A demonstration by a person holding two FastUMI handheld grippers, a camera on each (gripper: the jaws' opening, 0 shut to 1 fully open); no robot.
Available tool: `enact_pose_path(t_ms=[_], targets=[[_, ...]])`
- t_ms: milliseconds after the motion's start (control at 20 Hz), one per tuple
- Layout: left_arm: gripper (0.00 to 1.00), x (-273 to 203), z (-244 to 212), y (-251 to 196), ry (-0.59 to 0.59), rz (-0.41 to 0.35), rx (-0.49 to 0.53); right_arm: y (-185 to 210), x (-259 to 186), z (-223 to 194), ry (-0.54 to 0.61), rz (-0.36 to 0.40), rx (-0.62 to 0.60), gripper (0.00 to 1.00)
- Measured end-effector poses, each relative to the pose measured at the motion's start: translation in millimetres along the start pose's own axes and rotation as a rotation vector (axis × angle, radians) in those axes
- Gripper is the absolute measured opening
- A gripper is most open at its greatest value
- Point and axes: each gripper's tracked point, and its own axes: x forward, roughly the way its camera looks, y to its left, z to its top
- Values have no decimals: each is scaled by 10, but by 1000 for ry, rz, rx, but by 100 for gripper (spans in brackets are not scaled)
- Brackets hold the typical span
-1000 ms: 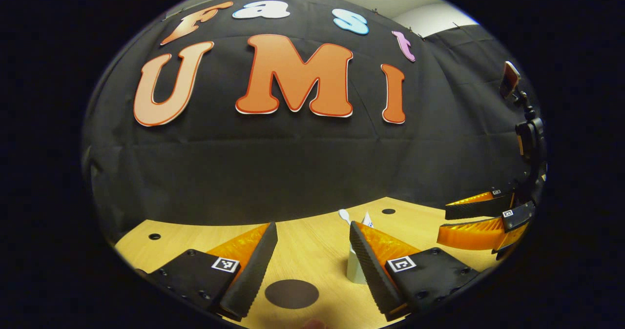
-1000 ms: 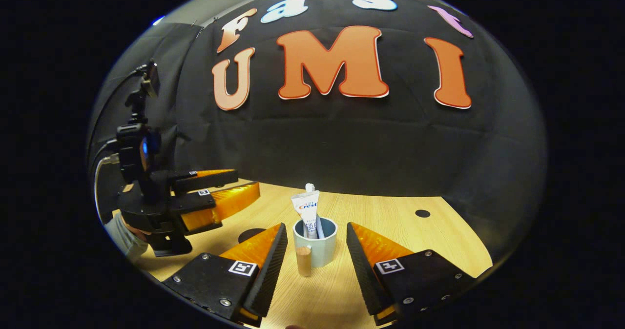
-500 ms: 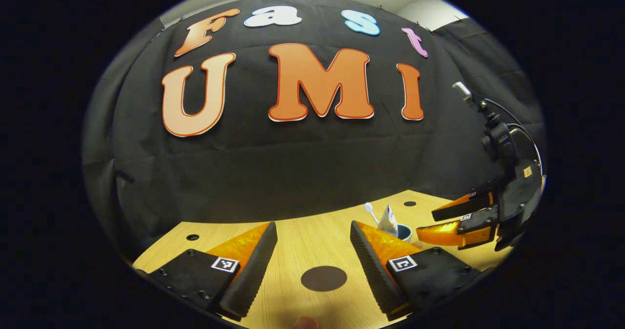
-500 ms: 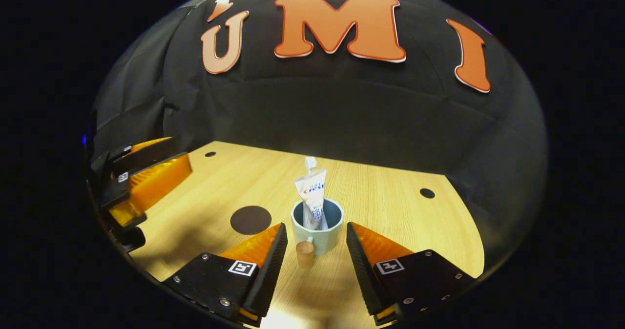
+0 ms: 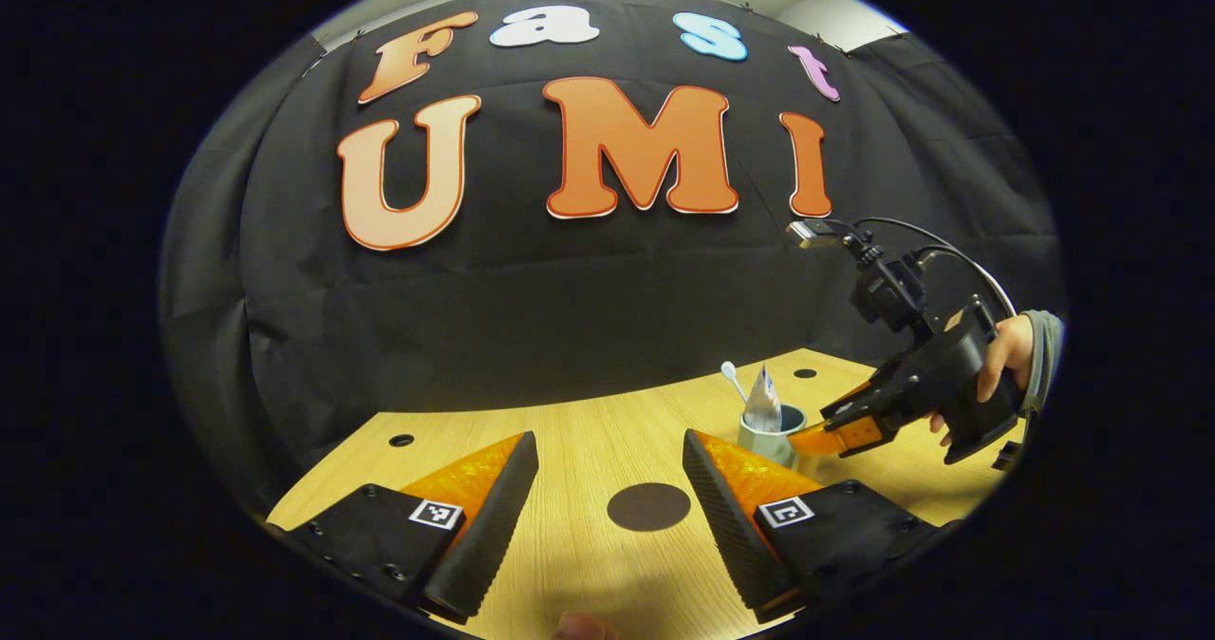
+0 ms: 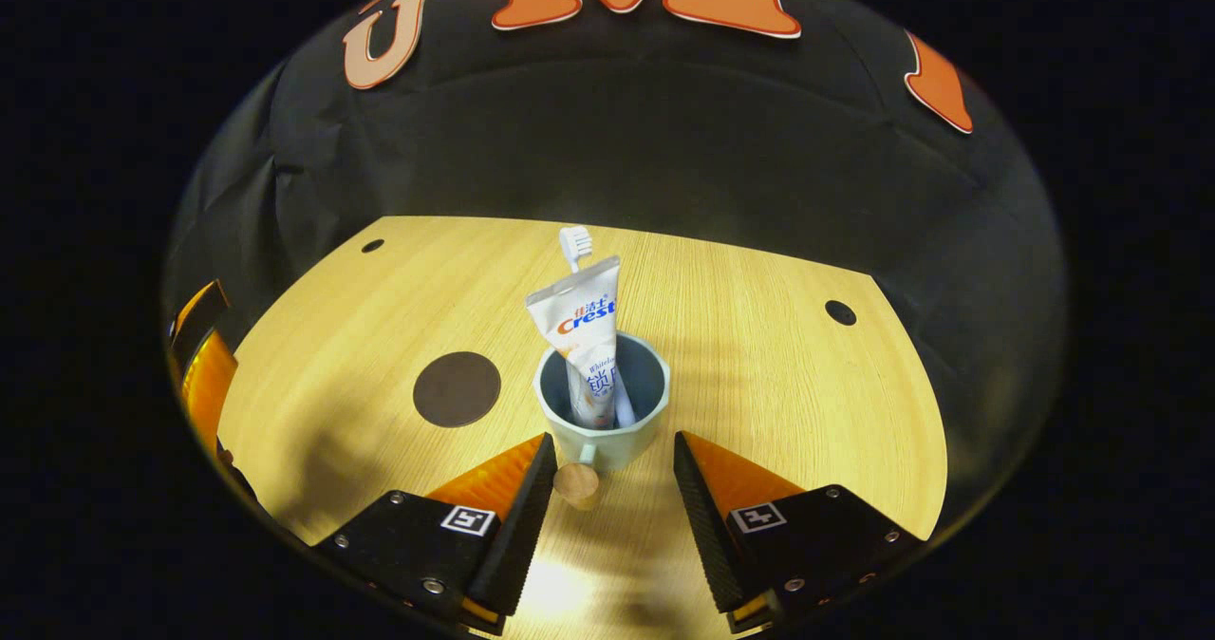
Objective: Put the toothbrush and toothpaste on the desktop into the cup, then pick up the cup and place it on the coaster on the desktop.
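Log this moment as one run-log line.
stage: cup pickup | toothbrush and toothpaste: in cup | right gripper: open, at cup handle | left gripper: open | coaster: bare

cup loaded, right hand-held gripper at its rim

in the left gripper view, the left hand-held gripper [image 5: 610, 450] hangs over the wooden table [image 5: 579, 450] with its two fingers spread wide and nothing between them. the dark round coaster [image 5: 648, 507] lies on the table between the fingertips, nearer the right-hand finger. beyond that finger stands the pale cup [image 5: 771, 434], with the toothbrush [image 5: 732, 379] and the toothpaste [image 5: 762, 401] standing upright in it. the right hand-held gripper [image 5: 835, 427], held by a hand [image 5: 997, 360] in a grey sleeve, reaches in from the right, its orange fingers at the cup's rim.
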Motion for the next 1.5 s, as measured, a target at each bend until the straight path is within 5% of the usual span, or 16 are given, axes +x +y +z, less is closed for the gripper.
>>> enact_pose_path(t_ms=[500,700,1050,1500], targets=[[97,-227,-109,46,-2,-12,9,64,200,-154,198,-46,-85,68],[97,-351,-158,-6,-11,-38,-10,44,207,-242,252,-71,-70,43],[97,-405,-333,116,14,-44,-65,44,196,-168,218,-16,19,21],[97,-521,-438,250,38,-11,-92,62,232,-95,158,24,-6,17]])
